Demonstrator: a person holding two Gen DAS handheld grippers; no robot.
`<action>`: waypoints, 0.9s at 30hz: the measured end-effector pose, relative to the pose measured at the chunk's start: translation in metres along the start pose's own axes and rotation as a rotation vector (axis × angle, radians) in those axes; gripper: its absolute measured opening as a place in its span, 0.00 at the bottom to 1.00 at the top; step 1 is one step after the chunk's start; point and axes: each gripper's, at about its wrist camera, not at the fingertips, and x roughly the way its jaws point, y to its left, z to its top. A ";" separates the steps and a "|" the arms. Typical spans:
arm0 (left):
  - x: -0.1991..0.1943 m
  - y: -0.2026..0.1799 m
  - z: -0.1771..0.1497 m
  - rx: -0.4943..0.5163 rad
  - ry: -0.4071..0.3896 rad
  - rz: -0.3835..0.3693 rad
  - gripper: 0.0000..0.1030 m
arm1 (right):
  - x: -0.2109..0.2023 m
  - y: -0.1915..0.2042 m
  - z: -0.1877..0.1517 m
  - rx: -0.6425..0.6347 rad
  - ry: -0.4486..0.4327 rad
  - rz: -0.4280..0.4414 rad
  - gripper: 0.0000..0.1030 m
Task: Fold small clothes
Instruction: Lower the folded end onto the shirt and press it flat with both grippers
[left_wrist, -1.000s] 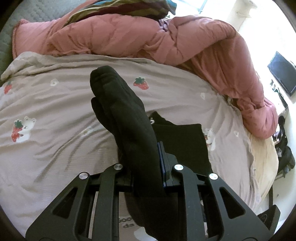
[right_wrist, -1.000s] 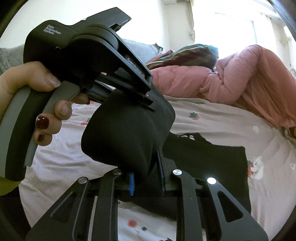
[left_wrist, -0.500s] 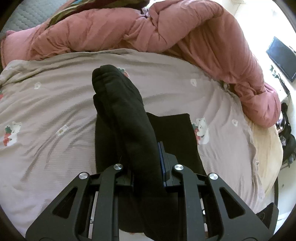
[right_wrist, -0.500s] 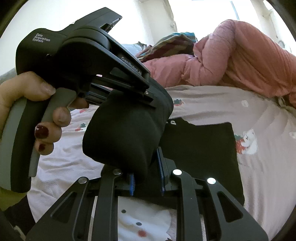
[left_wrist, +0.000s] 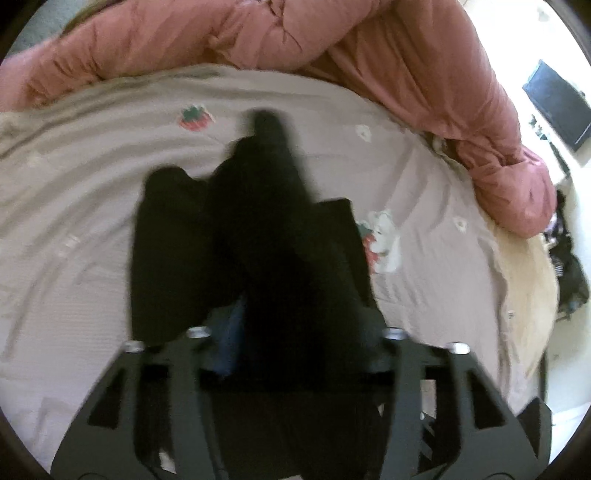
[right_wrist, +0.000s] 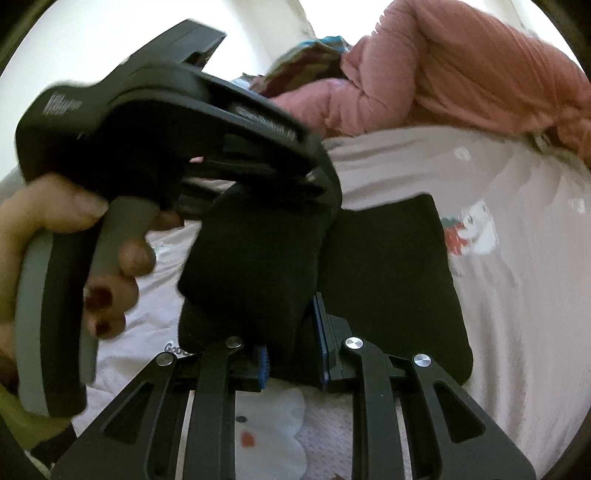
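1. Left tongs (left_wrist: 295, 332) have just been spreading their jaws; in the blurred left wrist view the fingers stand apart with the black garment (left_wrist: 266, 236) between them, draped over the gap and not pinched.
2. Right tongs (right_wrist: 293, 354) are pressed together on a fold of the same black garment (right_wrist: 255, 266), whose cloth bulges up out of the blue-edged pads (right_wrist: 263, 363).
3. From the right wrist view, the left tongs (right_wrist: 314, 177) sit over the top of that raised fold, held by a hand (right_wrist: 66, 229) with dark red nails wrapped round the grey grip.
4. Below the lifted fold, the rest of the garment lies flat as a dark rectangle on the bed sheet (left_wrist: 74, 206), near the middle of the bed and close in front of both tongs.
5. One rounded flap of the garment lies on the sheet to the left of the raised fold in the left wrist view.
6. A pale sheet printed with strawberries and small white bears covers the bed; one bear print (right_wrist: 476, 229) lies just beside the garment's right edge.
7. A pink quilt (left_wrist: 332, 40) is bunched along the far edge of the bed and curls down its right side.
8. A striped cloth (right_wrist: 306, 55) lies past the quilt at the far edge.
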 end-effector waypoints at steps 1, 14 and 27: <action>-0.002 0.000 -0.002 -0.001 -0.009 -0.048 0.63 | 0.000 -0.004 0.000 0.026 0.008 0.010 0.18; -0.019 0.060 -0.051 0.034 -0.081 0.222 0.68 | -0.010 -0.066 -0.012 0.364 0.065 0.170 0.70; -0.017 0.054 -0.069 0.035 -0.092 0.162 0.65 | 0.024 -0.081 0.023 0.375 0.119 0.136 0.22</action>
